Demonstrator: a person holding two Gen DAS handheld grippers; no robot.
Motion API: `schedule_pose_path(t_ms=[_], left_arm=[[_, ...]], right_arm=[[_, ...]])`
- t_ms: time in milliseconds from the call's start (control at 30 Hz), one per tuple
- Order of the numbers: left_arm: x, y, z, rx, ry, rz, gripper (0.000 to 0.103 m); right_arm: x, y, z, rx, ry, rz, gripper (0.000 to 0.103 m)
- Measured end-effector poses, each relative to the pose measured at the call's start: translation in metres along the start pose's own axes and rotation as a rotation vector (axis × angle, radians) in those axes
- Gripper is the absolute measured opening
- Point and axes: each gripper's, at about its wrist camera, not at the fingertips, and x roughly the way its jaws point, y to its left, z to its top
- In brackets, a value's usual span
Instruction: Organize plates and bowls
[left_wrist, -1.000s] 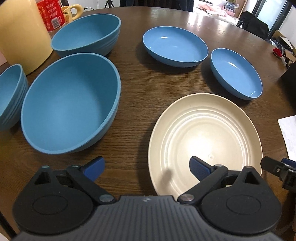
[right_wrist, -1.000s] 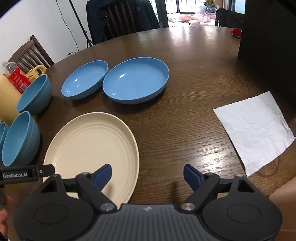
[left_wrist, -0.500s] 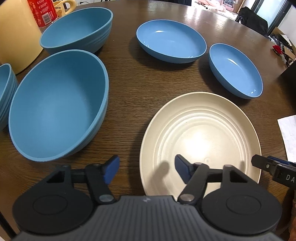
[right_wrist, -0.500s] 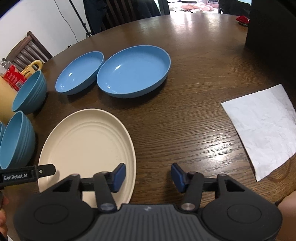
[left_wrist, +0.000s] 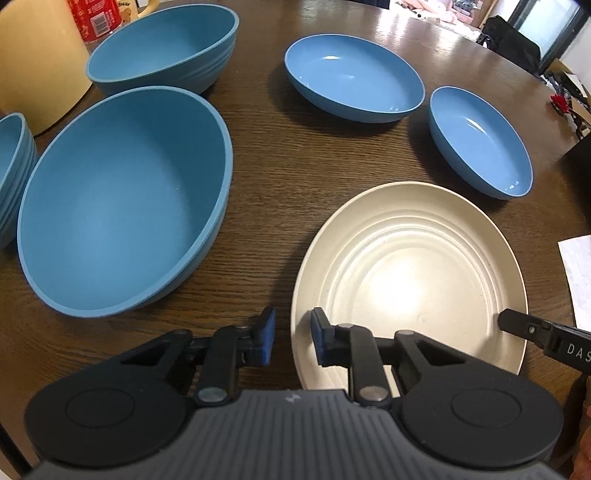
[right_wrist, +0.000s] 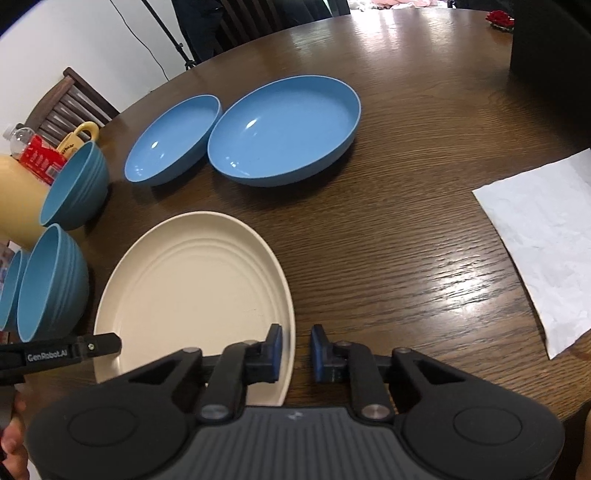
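Note:
A cream ridged plate (left_wrist: 410, 273) lies on the brown round table (left_wrist: 295, 155). My left gripper (left_wrist: 293, 338) straddles the plate's left rim; its jaws are closing, and a small gap still shows on each side of the rim. My right gripper (right_wrist: 296, 347) straddles the right rim of the same plate (right_wrist: 192, 291), also closing, with the outer pad just clear of the edge. Two shallow blue plates (right_wrist: 284, 125) (right_wrist: 173, 140) sit side by side beyond it. Deep blue bowls (left_wrist: 122, 206) (left_wrist: 162, 48) stand to the left.
A third blue bowl (left_wrist: 11, 173) is cut off at the left edge, by a tall yellow container (left_wrist: 37, 55) and a red-labelled bottle (left_wrist: 98, 18). White paper (right_wrist: 546, 243) lies on the right. A dark object (right_wrist: 550, 55) stands at the far right; a chair (right_wrist: 70, 107) is behind.
Both grippers' jaws have closed in from wide apart to a narrow gap around the cream plate's opposite rims. The right gripper has come down closer to the plate.

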Motion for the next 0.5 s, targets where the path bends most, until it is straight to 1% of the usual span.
schedule_pose_path(t_ms=[67, 133, 500], left_arm=[[-0.0002, -0.0022, -0.0011, 0.01, -0.005, -0.003, 0.015], [-0.0004, -0.004, -0.0017, 0.017, -0.008, -0.004, 0.012], [-0.0054, -0.0061, -0.0073, 0.052, -0.041, -0.011, 0.011]], right_arm=[[0.0004, -0.0002, 0.0001, 0.007, -0.003, 0.013, 0.009], [0.0007, 0.0, -0.0003, 0.01, -0.004, 0.022, 0.007], [-0.0059, -0.0007, -0.0089, 0.01, -0.04, 0.023, 0.006]])
